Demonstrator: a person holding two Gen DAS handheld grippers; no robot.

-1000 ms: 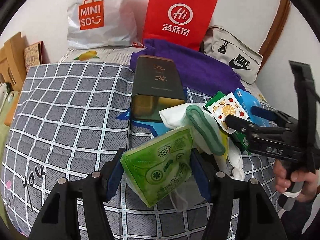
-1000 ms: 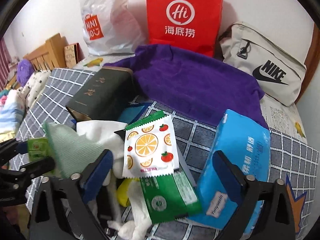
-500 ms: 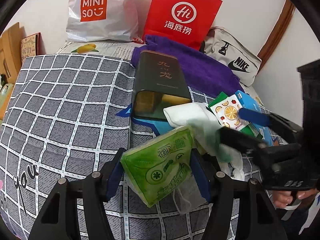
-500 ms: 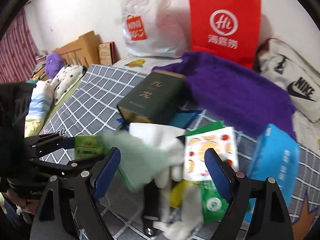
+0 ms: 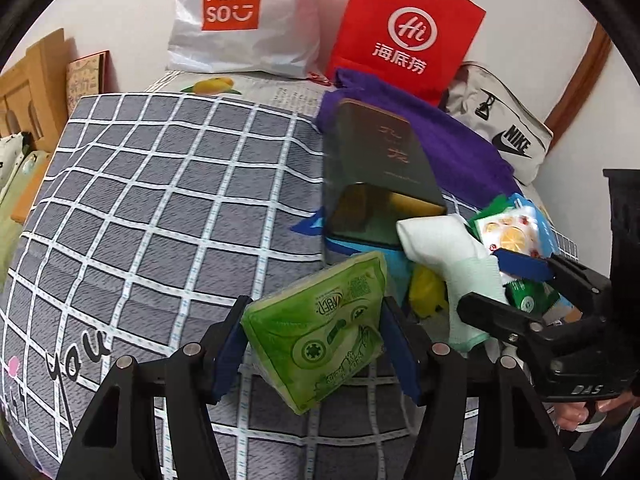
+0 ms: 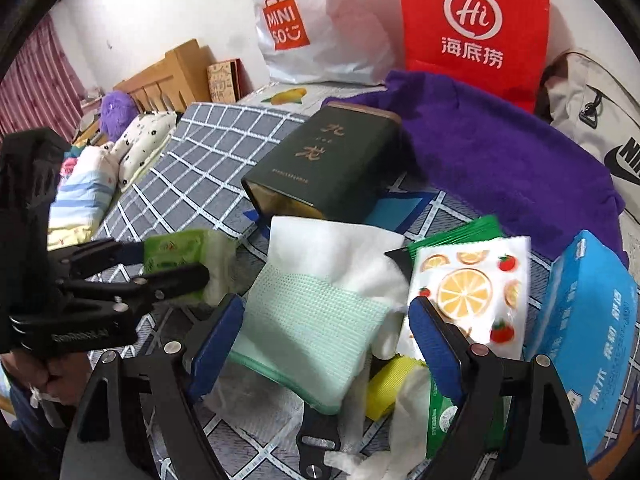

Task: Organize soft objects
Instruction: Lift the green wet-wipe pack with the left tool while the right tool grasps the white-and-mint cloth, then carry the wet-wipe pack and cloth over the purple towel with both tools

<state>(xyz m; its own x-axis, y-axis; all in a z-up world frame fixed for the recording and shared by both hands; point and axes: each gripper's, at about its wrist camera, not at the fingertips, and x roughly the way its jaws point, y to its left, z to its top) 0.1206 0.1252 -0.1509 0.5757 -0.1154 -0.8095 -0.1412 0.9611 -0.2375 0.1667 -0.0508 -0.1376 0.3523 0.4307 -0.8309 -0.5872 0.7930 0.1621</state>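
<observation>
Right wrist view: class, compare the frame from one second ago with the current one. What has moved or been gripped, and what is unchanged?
The right gripper swung left, off the orange-print sachet, and now straddles the mint-green mesh cloth, its jaws narrower but not visibly clamped. The left gripper still pinches the green tissue pack. The dark green tin and purple towel have not moved.
</observation>
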